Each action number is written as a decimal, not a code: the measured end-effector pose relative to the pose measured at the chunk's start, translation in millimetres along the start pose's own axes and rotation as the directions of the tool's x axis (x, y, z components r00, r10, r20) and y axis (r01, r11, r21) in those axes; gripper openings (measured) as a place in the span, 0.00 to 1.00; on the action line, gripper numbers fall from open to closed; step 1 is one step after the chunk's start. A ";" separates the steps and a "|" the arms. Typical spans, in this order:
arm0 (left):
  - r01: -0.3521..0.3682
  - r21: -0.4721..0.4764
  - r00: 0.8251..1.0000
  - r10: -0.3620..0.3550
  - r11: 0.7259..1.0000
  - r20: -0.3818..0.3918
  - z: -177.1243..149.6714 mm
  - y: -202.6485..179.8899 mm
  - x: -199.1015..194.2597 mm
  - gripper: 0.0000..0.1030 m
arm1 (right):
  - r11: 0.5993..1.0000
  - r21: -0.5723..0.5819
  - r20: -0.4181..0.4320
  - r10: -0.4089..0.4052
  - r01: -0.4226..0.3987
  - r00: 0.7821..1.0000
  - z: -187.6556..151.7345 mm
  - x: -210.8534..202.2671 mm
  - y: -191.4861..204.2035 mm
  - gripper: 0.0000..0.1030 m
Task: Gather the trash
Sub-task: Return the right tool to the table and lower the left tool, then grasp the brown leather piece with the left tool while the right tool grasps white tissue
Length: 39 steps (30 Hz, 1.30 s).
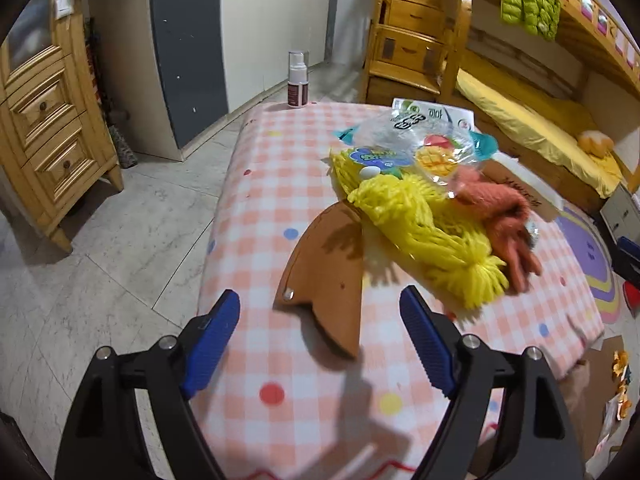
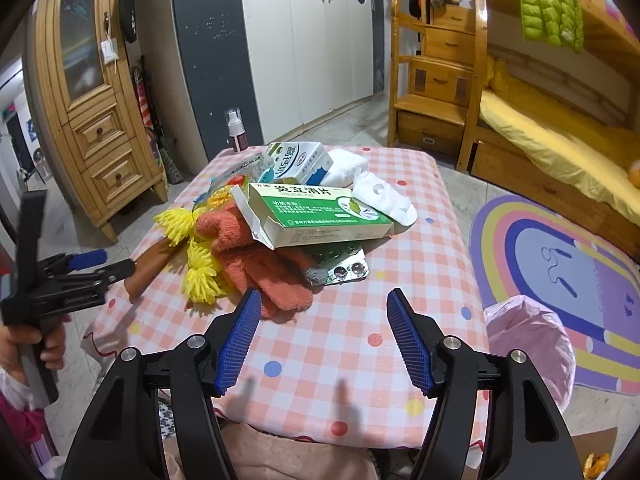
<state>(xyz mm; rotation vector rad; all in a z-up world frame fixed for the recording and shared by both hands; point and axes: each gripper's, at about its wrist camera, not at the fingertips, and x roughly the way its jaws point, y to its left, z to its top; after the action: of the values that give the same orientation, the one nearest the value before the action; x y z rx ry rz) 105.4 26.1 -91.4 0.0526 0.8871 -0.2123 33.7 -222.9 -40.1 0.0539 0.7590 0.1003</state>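
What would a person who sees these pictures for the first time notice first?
The heap in the middle of the checked table catches the eye: a green and white box lies on orange gloves beside bright yellow yarn. Both the left gripper and the right gripper hang open and empty before it. A pink bag stands open at the table's right edge.

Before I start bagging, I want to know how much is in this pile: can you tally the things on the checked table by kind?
Cartons and boxes: 2, milk carton and green medicine box
Blister pack: 1
Plastic wrapper: 1
Yellow yarn bundle: 1
Orange glove: 1
Brown board piece: 1
White mask: 1
Spray bottle: 1
Total: 9
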 end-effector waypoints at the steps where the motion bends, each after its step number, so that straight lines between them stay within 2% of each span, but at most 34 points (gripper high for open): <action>1: -0.006 0.015 1.000 0.006 1.000 -0.012 3.3 -1.2 9.8 0.77 | 1.000 0.002 -0.001 0.004 -0.004 1.000 0.2 1.0 -0.5 0.64; 5: -0.034 0.051 0.997 0.037 0.998 -0.066 11.2 -4.9 39.0 0.76 | 1.000 0.005 0.000 0.000 0.000 1.000 0.3 0.2 -5.5 0.64; 7: -0.022 0.059 0.996 0.027 0.998 -0.081 12.7 -7.8 47.4 0.66 | 1.000 0.008 -0.003 -0.005 0.005 1.000 -0.3 1.0 -7.7 0.64; 8: -0.030 0.064 0.996 0.035 0.997 -0.079 11.8 -8.8 48.1 0.65 | 1.000 0.010 -0.006 -0.004 0.004 1.000 -0.2 2.2 -8.7 0.64; 10: -0.042 0.080 0.997 0.047 0.996 -0.060 9.8 -12.2 45.5 0.52 | 1.000 0.013 -0.009 0.001 0.000 1.000 0.9 4.1 -9.6 0.64; 12: -0.045 0.070 0.996 0.050 0.997 -0.068 8.0 -12.8 42.2 0.52 | 1.000 0.009 -0.007 0.004 -0.004 1.000 2.6 5.4 -8.9 0.64; 16: -0.064 0.020 0.998 0.064 0.998 -0.025 2.0 -8.1 9.6 0.51 | 1.000 -0.021 0.008 0.000 0.001 1.000 10.5 10.1 -3.3 0.66; 20: -0.029 -0.001 0.999 0.029 1.000 0.038 6.5 -10.4 -24.4 0.51 | 0.999 -0.052 -0.006 -0.006 0.006 1.000 17.1 24.5 2.1 0.67; 23: -0.009 0.007 0.997 0.009 1.000 0.080 16.5 -16.1 -40.1 0.51 | 0.999 -0.024 0.010 -0.021 0.021 1.000 24.7 29.1 -7.8 0.67; 26: -0.001 0.017 0.994 -0.001 1.000 0.108 29.8 -22.8 -45.8 0.51 | 0.998 -0.015 0.026 -0.064 0.064 0.998 36.9 32.0 -22.1 0.66; 32: -0.030 -0.031 0.988 0.034 0.999 0.152 52.5 -21.8 -52.6 0.51 | 0.996 -0.021 0.041 -0.086 0.087 0.995 61.5 43.3 -39.5 0.51; 35: -0.028 -0.058 0.986 0.037 0.998 0.165 59.0 -14.0 -55.3 0.51 | 0.997 -0.024 0.039 -0.076 0.077 0.996 69.4 54.8 -42.5 0.50; 39: -0.031 -0.019 0.986 0.034 0.999 0.162 73.5 -24.4 -39.7 0.51 | 0.998 -0.023 0.022 -0.056 0.056 0.998 80.2 79.8 -43.2 0.52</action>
<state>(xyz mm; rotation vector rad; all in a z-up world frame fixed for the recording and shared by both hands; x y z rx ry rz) 132.1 -1.0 -13.2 0.0335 0.7255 -0.1763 149.5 -258.0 -40.3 0.0111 0.7370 0.0553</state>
